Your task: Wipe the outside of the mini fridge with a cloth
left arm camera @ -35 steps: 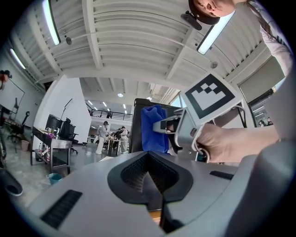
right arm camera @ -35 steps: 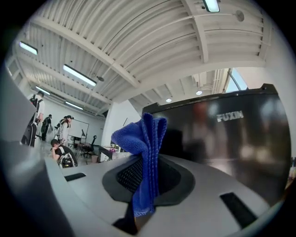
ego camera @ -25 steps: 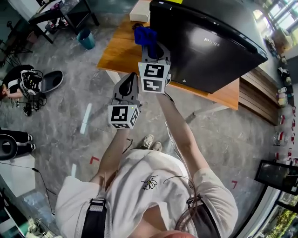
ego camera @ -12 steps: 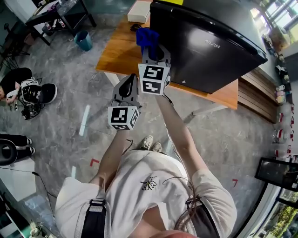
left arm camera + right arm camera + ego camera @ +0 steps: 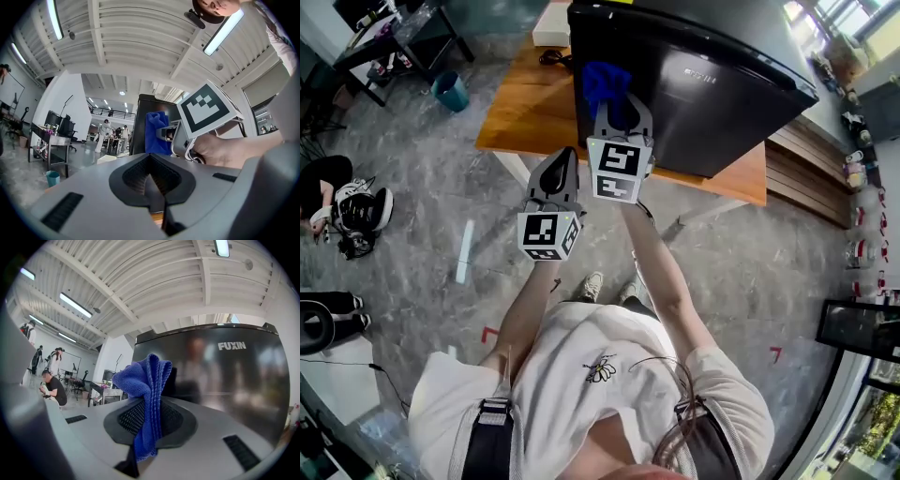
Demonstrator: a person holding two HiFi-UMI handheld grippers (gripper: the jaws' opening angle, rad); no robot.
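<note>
We see the black mini fridge [image 5: 703, 84] on a wooden table [image 5: 525, 108], with a white box [image 5: 551, 26] at the far edge and a teal bin [image 5: 450, 91] on the floor. Our right gripper [image 5: 145, 418] clamps the blue cloth [image 5: 145, 394] by the fridge's front. Our left gripper [image 5: 151, 180] has its jaws together, holding nothing.

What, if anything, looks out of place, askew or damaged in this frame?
Nothing stands out. The mini fridge stands upright and closed on the wooden table, with no visible dents or spills. The right gripper is shut on the blue cloth, close to the fridge; the left gripper is shut and empty.
</note>
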